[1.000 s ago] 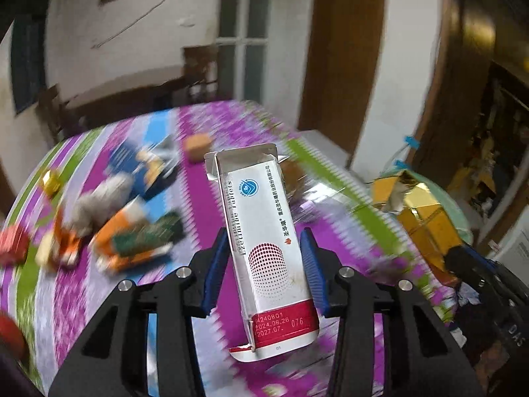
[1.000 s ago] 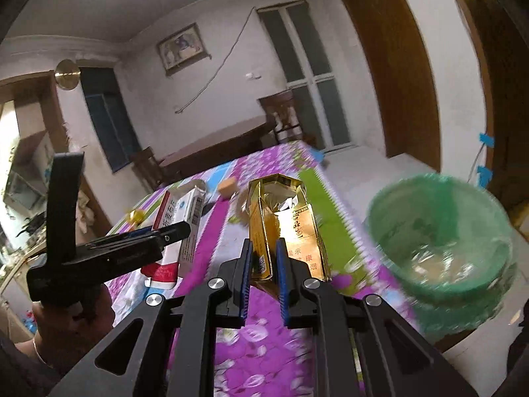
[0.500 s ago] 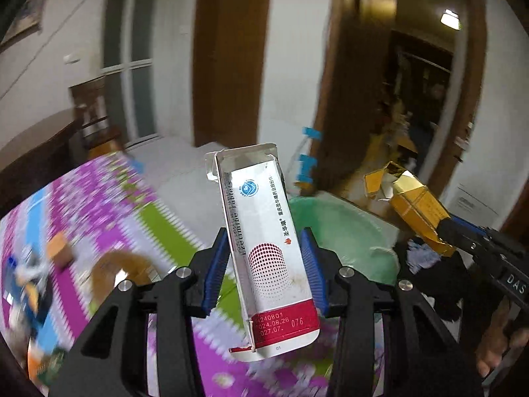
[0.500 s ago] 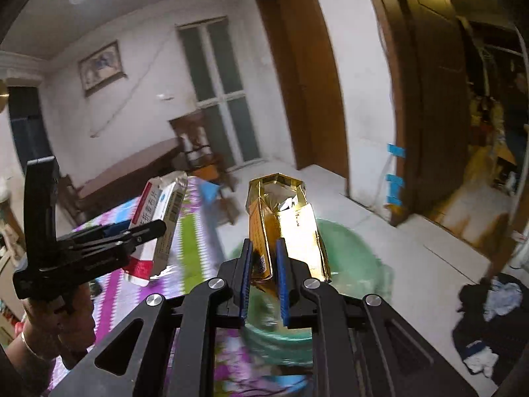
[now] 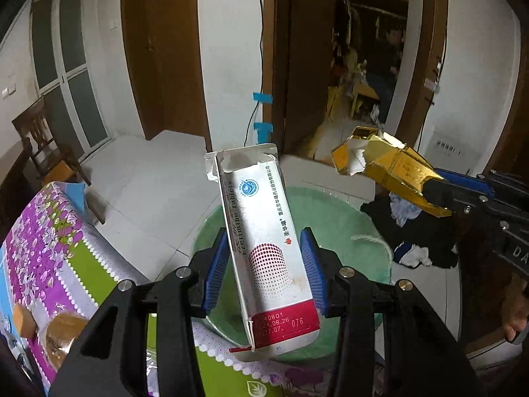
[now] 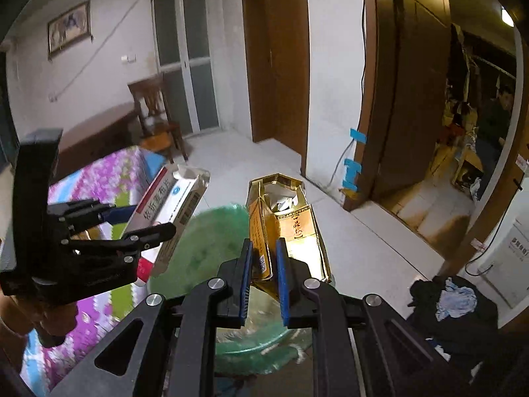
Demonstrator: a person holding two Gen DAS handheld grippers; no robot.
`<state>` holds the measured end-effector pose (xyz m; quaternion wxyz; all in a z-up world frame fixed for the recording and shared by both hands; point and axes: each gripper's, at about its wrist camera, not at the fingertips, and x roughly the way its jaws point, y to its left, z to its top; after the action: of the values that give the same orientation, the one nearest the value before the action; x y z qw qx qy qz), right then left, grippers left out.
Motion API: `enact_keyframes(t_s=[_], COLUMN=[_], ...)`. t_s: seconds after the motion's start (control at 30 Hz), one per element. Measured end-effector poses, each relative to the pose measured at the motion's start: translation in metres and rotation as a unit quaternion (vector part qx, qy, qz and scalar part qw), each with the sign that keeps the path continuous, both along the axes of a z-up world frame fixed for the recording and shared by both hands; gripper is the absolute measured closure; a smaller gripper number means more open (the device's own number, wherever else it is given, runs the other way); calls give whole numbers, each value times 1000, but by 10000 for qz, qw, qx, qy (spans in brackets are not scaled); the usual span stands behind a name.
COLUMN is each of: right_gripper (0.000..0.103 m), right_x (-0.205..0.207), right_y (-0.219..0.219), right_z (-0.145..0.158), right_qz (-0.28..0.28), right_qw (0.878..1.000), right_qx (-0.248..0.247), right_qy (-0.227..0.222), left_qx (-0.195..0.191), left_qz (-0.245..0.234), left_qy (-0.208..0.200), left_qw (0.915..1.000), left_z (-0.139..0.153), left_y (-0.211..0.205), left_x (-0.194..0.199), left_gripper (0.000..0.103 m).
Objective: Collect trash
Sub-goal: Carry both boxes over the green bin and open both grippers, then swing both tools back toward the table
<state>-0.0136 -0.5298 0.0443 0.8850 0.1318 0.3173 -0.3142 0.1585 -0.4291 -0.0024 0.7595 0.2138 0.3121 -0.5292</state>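
Observation:
My left gripper is shut on a white and red tablet box with its top flap open. The box hangs above a green bin lined with a clear bag, which stands on the floor beside the table. My right gripper is shut on a crumpled gold cigarette pack, also over the green bin. In the left wrist view the gold pack sits at the right, held out over the bin's far side. In the right wrist view the tablet box and the left gripper are at the left.
A table with a purple and green flowered cloth lies at the left, with a round tin and a small brown block on it. Dark clothes lie on the floor beyond the bin. A person is in the doorway's far room.
Both grippers have swung from over the table to over the green bin, each still holding its box. The left gripper has rolled, so the room now appears upright.

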Motion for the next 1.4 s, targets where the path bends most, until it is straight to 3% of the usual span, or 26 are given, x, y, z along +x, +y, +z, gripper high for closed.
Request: enact_keyframes(t_s=[0.6, 0.8, 0.93, 1.4], right_gripper=[88, 87, 70, 70], right_x=[55, 68, 71, 59], right_y=[-17, -24, -26, -29], right_z=[-32, -42, -44, -47], right_qz=[267, 335, 312, 241], right_qw=[9947, 9917, 9916, 9924], right_qx=[623, 796, 776, 819], right_qy=[770, 949, 985, 890], left_qx=[257, 428, 452, 467], left_qz=[153, 150, 203, 267], left_qy=[-61, -11, 100, 129], left_qw=[9995, 9990, 9987, 9985], left_z=[-4, -9, -11, -12], left_y=[-17, -19, -17, -8], left_x=[2, 5, 11, 12], left_gripper=[59, 52, 42, 42])
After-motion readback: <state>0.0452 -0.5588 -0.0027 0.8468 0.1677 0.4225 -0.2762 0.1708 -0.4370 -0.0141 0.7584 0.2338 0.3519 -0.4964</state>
